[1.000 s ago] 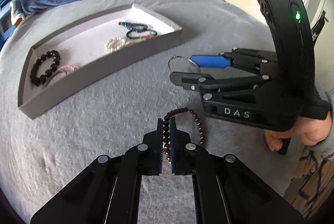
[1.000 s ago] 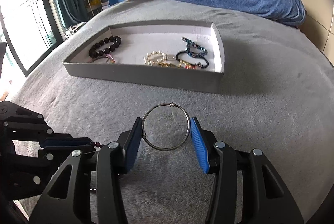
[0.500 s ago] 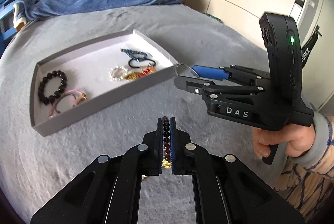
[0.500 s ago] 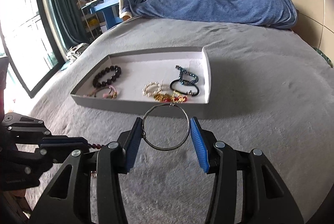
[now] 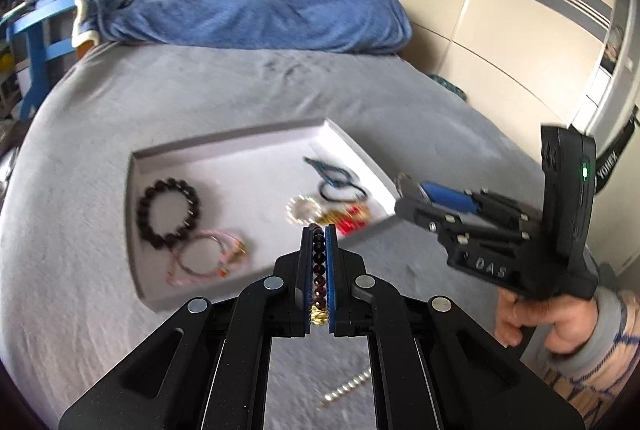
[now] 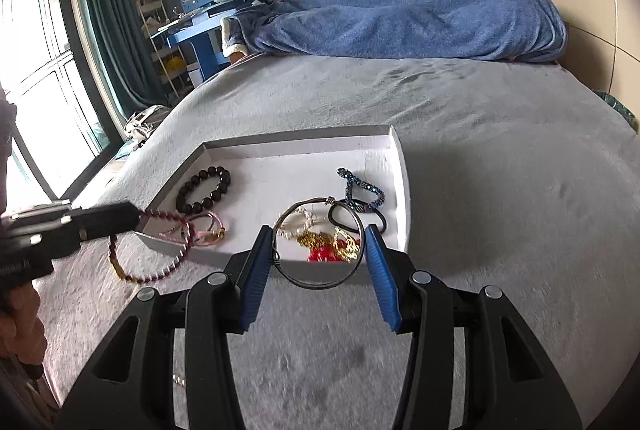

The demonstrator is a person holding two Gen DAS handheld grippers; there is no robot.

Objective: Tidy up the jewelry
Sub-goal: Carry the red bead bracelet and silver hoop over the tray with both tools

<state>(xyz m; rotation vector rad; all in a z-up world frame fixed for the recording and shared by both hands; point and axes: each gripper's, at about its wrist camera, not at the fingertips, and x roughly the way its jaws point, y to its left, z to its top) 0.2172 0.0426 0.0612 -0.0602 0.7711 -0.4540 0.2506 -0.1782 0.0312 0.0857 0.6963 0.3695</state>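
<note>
Left tongs (image 5: 319,270) pinch a dark red bead bracelet (image 5: 319,272) between blue pads pressed tight on it, while the right tongs (image 6: 319,257) carry a thin wire bangle (image 6: 319,242) braced across its width between half-spread fingers. Both pieces hang clear of the grey bed (image 6: 500,165), just short of the near wall of the white tray (image 6: 396,165). In the right view the bracelet's loop droops from the left tongs over the tray's near left corner.

The step in hand looks like the carry-over: two pieces lifted at once and brought to the tray, neither yet set down. Inside lie a black bead bracelet (image 5: 168,213), a pink cord bracelet (image 5: 208,258), a pearl loop (image 5: 302,209), red and gold trinkets (image 6: 332,248) and dark hair ties (image 6: 360,205) (the far half of the tray floor shows bare).

The next move probably calls for passing each pair of tongs over the near wall and opening above bare floor, so the pieces do not tangle with those already there. A short pearl strand (image 5: 346,388) lies on the bed below the left tongs, apparently waiting its turn.
</note>
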